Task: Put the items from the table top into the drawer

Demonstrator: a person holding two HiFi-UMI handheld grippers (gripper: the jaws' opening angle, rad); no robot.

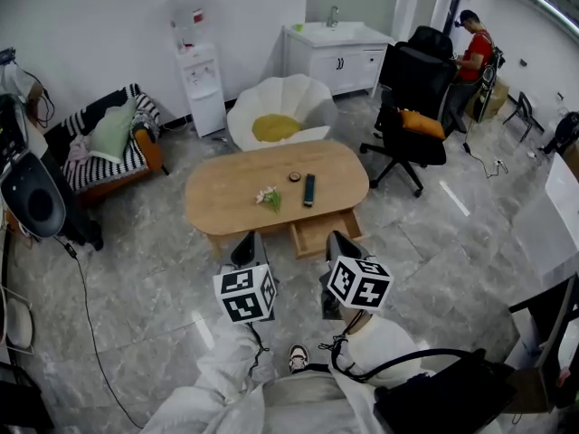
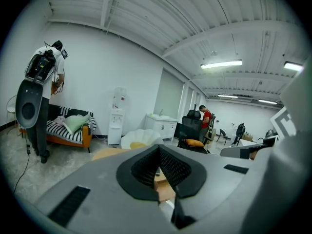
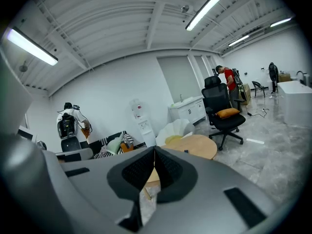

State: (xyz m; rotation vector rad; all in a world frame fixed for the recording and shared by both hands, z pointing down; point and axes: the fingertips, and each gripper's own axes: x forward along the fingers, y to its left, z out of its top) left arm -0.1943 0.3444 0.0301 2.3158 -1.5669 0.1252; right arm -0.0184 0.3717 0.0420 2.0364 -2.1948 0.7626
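Note:
An oval wooden table (image 1: 226,202) stands ahead on the grey floor. On its top lie a small flower sprig (image 1: 269,197), a small round dark item (image 1: 294,177) and a black remote (image 1: 308,189). A drawer (image 1: 321,233) hangs open from the table's near edge. My left gripper (image 1: 246,238) and right gripper (image 1: 336,238) are held side by side short of the table, both shut and holding nothing. In the left gripper view the left gripper (image 2: 158,147) points at the table (image 2: 105,153). The right gripper (image 3: 154,150) faces the tabletop (image 3: 195,145) too.
Behind the table stand a white petal-shaped chair (image 1: 279,116) and a black office chair (image 1: 412,116). A striped sofa (image 1: 109,143), a water dispenser (image 1: 201,75) and a sink cabinet (image 1: 335,57) line the wall. A cable (image 1: 86,306) crosses the floor at the left. A person (image 1: 472,57) stands far right.

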